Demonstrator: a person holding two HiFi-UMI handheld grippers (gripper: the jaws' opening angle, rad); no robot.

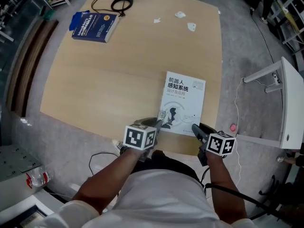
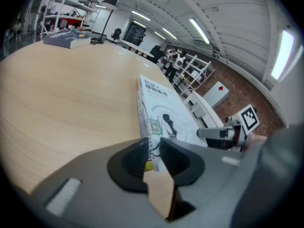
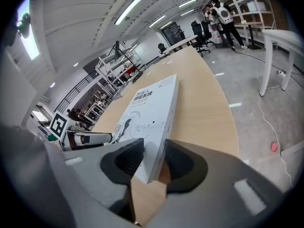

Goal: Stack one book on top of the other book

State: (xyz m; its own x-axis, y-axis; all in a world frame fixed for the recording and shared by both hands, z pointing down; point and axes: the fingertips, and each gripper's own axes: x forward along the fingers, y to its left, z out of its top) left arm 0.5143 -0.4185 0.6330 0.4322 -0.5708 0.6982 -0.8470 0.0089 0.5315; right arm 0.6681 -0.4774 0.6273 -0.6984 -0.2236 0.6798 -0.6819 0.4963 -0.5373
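Observation:
A white book [image 1: 183,101] lies flat near the table's front edge, its cover printed with dark characters. My left gripper [image 1: 159,122] is at its near left corner, and in the left gripper view the corner of the white book [image 2: 164,110] sits tight between the jaws of the left gripper [image 2: 152,148]. My right gripper [image 1: 195,128] is at the near right corner; the right gripper [image 3: 154,158] has its jaws closed on the white book [image 3: 152,108] there. A blue book [image 1: 94,26] lies at the table's far left corner, also seen as the blue book [image 2: 66,38] far off.
A black cable [image 1: 121,1] and small paper scraps [image 1: 180,14] lie at the table's far edge. A white bench [image 1: 289,103] stands on the floor to the right, with a small red object [image 1: 233,127] beside it. A plastic bottle [image 1: 35,177] lies lower left.

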